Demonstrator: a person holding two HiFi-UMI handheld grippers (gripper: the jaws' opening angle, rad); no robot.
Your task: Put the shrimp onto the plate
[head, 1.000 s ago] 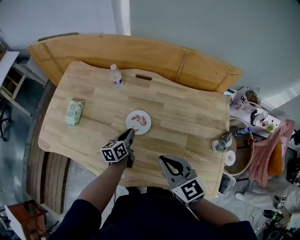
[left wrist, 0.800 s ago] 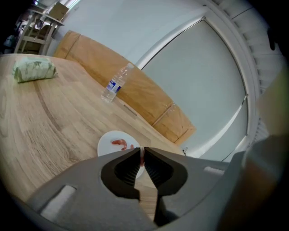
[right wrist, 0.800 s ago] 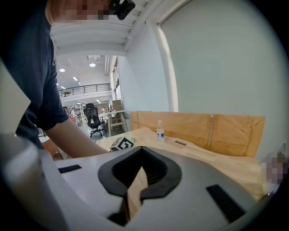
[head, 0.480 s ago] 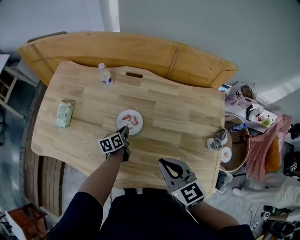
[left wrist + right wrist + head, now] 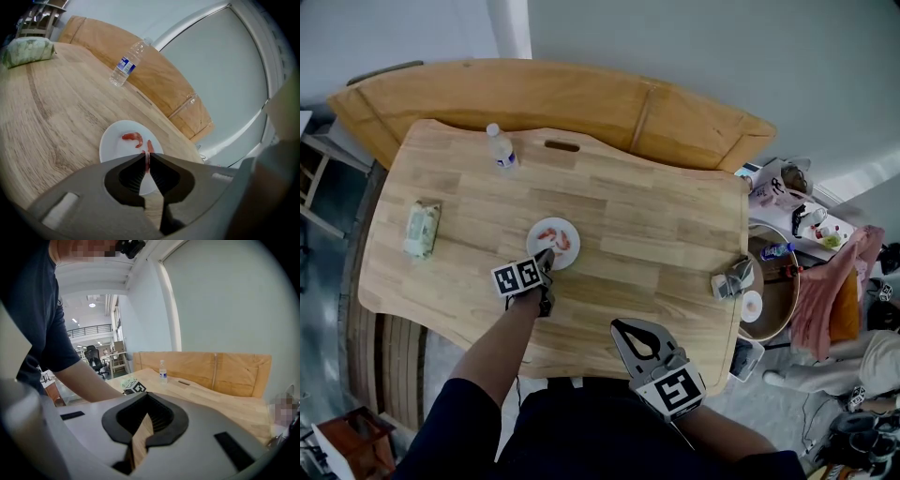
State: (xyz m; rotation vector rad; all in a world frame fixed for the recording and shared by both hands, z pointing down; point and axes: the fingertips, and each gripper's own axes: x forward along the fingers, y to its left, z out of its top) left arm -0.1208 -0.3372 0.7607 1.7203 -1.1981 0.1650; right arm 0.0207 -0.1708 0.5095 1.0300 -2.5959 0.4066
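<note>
The left gripper (image 5: pixel 146 158) is narrow, its tips pinching a shrimp (image 5: pixel 149 146) over the plate (image 5: pixel 111 146). In the head view it stands at the plate's 6 o'clock rim. A second shrimp (image 5: pixel 132 137) lies on the plate. The right gripper (image 5: pixel 146 395) is closed and empty, over the table's (image 5: pixel 656 234) near edge, at 5 o'clock from the plate.

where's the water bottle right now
In the head view the water bottle stands near the table's far edge on the left, beyond the white plate and right of the green packet.
</note>
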